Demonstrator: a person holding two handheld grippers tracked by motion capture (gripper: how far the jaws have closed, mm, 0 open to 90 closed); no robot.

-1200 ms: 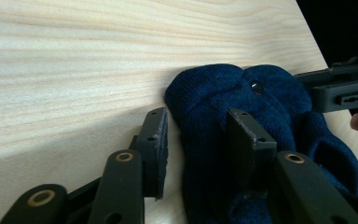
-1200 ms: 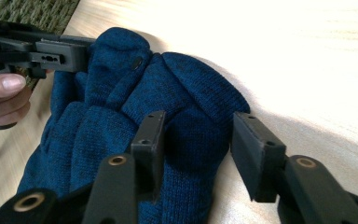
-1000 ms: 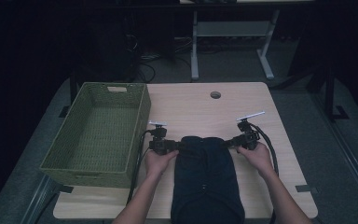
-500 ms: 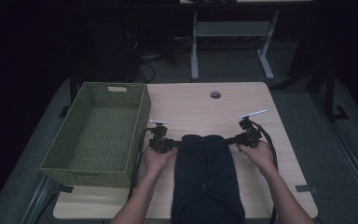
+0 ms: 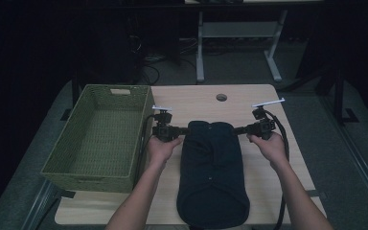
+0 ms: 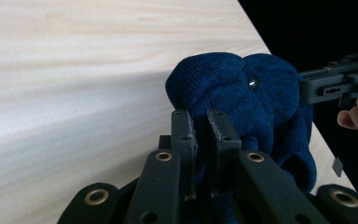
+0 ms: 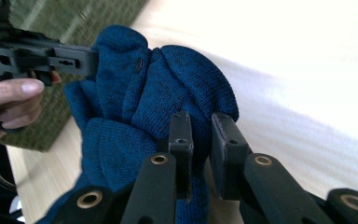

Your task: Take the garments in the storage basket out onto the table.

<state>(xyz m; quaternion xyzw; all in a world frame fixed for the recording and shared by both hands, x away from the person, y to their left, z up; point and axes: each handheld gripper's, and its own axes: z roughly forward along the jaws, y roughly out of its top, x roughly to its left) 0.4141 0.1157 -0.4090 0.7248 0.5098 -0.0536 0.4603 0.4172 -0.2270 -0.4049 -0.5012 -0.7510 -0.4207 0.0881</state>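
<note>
While the dark blue knitted garment point(image 5: 213, 172) lies on the table point(image 5: 196, 100), my left gripper point(image 5: 184, 130) and right gripper point(image 5: 239, 130) each pinch its far corners, jaws having just closed on the fabric.

Garment point(image 5: 213, 172) right of basket point(image 5: 100, 139)

No text, label, brand, number or sign can be read on anything in these views, on the table or around it.
</note>
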